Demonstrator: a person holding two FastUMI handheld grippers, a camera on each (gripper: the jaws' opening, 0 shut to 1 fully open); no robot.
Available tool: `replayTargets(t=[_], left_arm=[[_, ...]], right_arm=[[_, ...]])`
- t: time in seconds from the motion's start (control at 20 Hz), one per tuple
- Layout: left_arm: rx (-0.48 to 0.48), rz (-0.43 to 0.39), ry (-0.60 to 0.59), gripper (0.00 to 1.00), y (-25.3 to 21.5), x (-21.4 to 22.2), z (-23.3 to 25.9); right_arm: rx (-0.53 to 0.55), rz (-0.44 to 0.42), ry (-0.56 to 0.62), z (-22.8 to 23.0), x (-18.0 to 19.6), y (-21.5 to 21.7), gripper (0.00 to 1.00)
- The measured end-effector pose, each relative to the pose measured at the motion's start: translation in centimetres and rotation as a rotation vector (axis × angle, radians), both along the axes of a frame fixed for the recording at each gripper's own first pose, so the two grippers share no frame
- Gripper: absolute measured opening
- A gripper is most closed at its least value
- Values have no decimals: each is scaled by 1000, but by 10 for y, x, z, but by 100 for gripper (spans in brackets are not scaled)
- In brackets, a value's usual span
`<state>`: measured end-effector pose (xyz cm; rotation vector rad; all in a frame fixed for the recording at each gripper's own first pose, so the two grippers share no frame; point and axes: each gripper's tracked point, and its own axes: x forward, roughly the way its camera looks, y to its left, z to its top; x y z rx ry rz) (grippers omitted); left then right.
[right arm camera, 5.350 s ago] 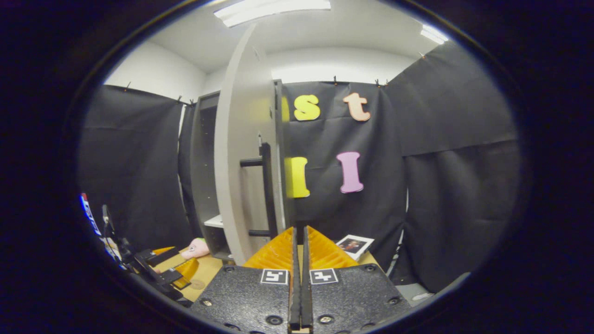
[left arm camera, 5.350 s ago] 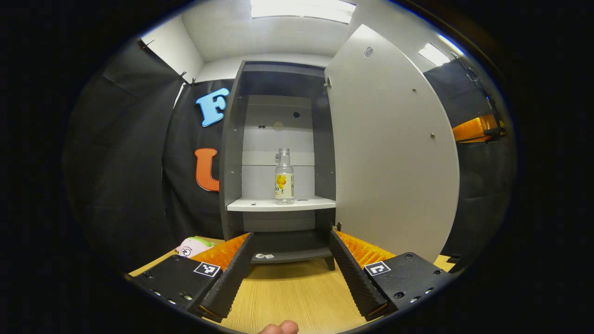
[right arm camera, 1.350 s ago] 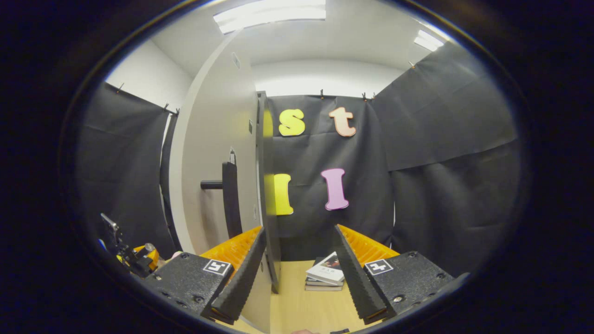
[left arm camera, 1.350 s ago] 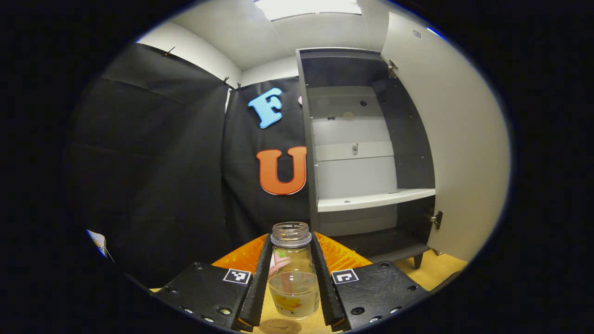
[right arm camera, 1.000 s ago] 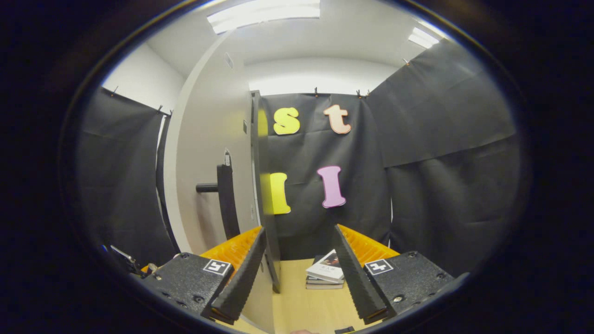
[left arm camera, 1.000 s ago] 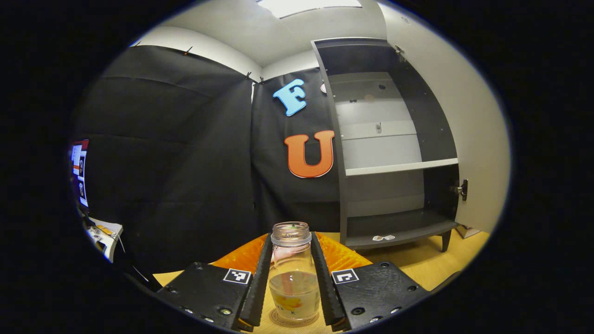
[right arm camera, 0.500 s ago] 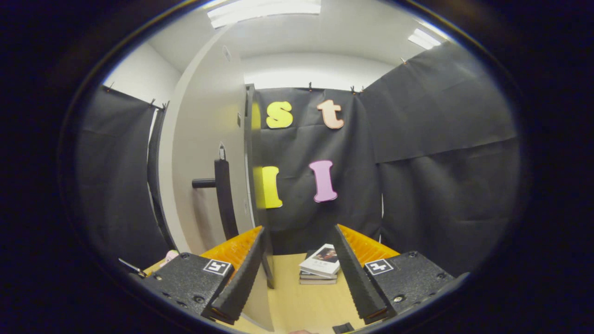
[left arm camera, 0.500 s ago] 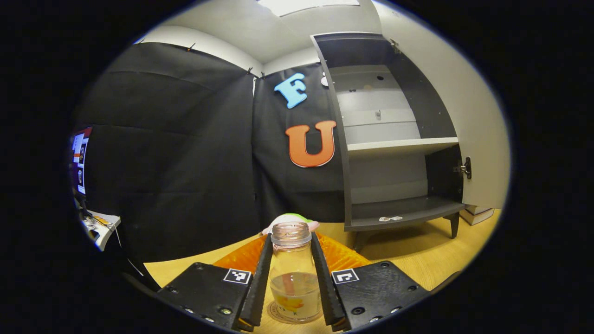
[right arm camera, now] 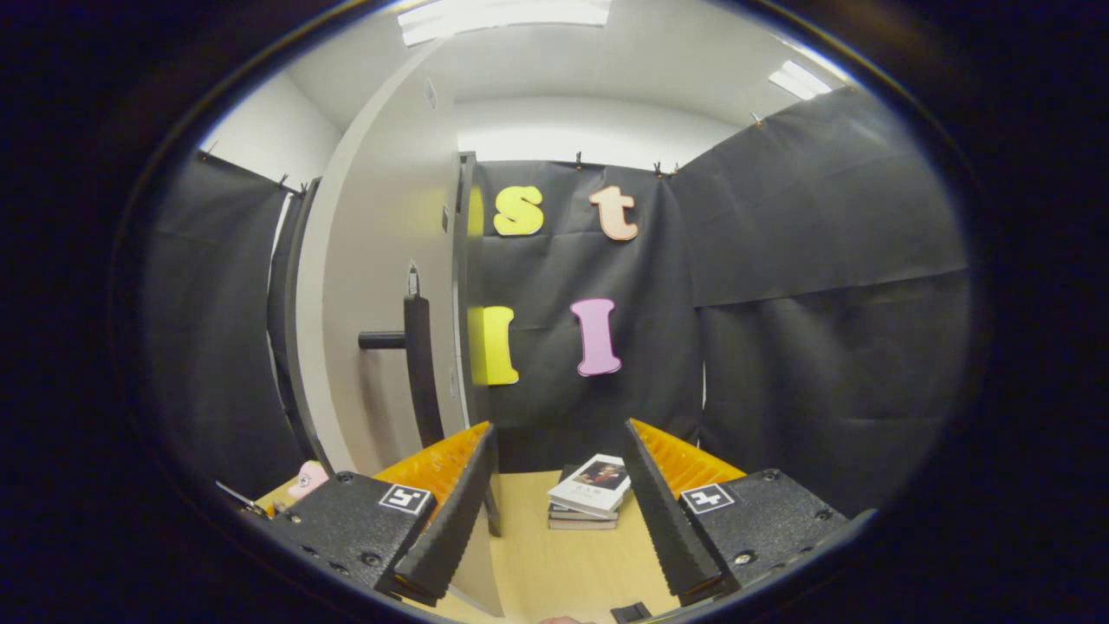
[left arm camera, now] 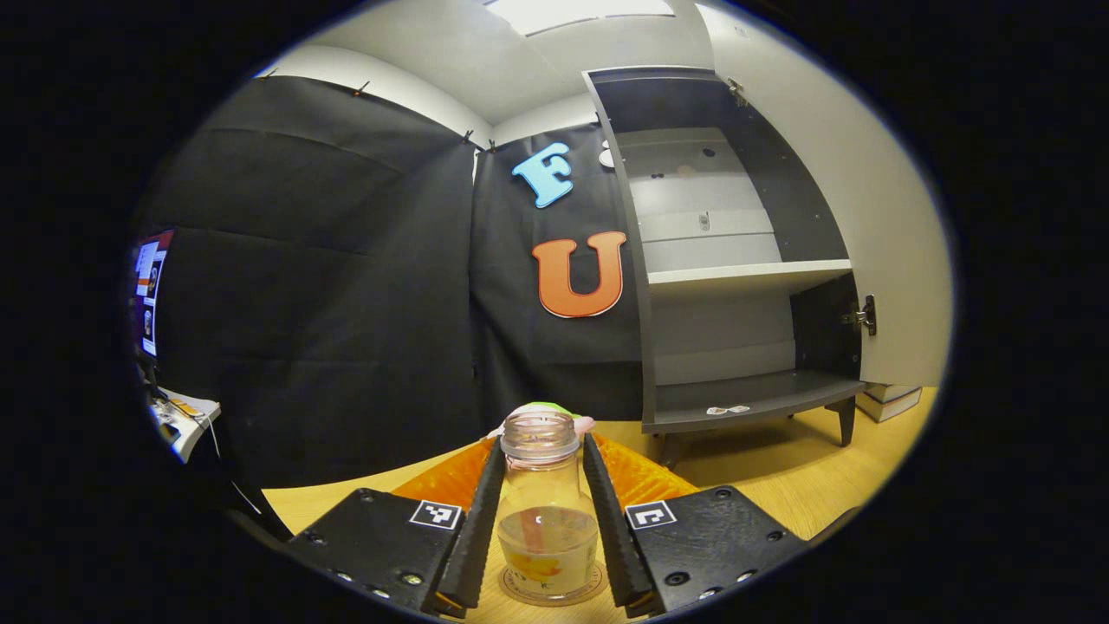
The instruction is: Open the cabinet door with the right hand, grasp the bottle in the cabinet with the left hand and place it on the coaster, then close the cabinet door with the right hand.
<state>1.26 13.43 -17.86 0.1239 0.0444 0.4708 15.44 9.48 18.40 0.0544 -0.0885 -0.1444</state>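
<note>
In the left gripper view, the left gripper has its two fingers closed against the sides of a clear, uncapped bottle, one on each side, so the bottle is pinched between them. The bottle stands upright with a little liquid in its lower part, and its base rests on a round coaster lying on the wooden bench. Just behind the bottle's neck a small pink and green plush toy peeks out on the bench. Farther back and to the right stands the grey cabinet, its interior exposed, with a pale shelf across the middle and a dark bottom board beneath; its door is swung wide open to the right on its hinge. A stack of books lies on the bench past the cabinet's leg. In the right gripper view, the right gripper has its fingers spread wide apart with nothing between them. Ahead and to the left is the open cabinet door, seen nearly edge-on, with its dark bar handle sticking out from the face. The stack of books sits on the bench beyond the fingers, and the plush toy shows at the far left.
</note>
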Motion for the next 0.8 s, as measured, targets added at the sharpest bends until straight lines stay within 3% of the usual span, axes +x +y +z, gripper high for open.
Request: replayTargets(t=[0.05,0.1,0.15,0.2,0.25,0.45,0.65,0.8], left_arm=[[-2,-6,3,50,0,0,0],[-5,-10,9,57,0,0,-1],[-8,-13,14,82,1,0,-1],[-14,-14,20,79,1,0,-1],[-21,-11,25,89,1,0,0],[-57,-3,52,93,-4,-5,19],[-132,-77,37,94,-22,-6,48],[-120,-99,13,94,-26,-7,82]], right_arm=[[-3,1,0,0,0,0,90],[-5,2,-1,0,0,0,90],[-6,3,-2,0,0,0,90],[-6,4,-3,0,0,0,90],[-3,6,-5,0,0,0,90],[5,10,-4,0,0,0,90],[-3,9,-15,0,1,0,90],[-12,30,-16,1,2,1,90]])
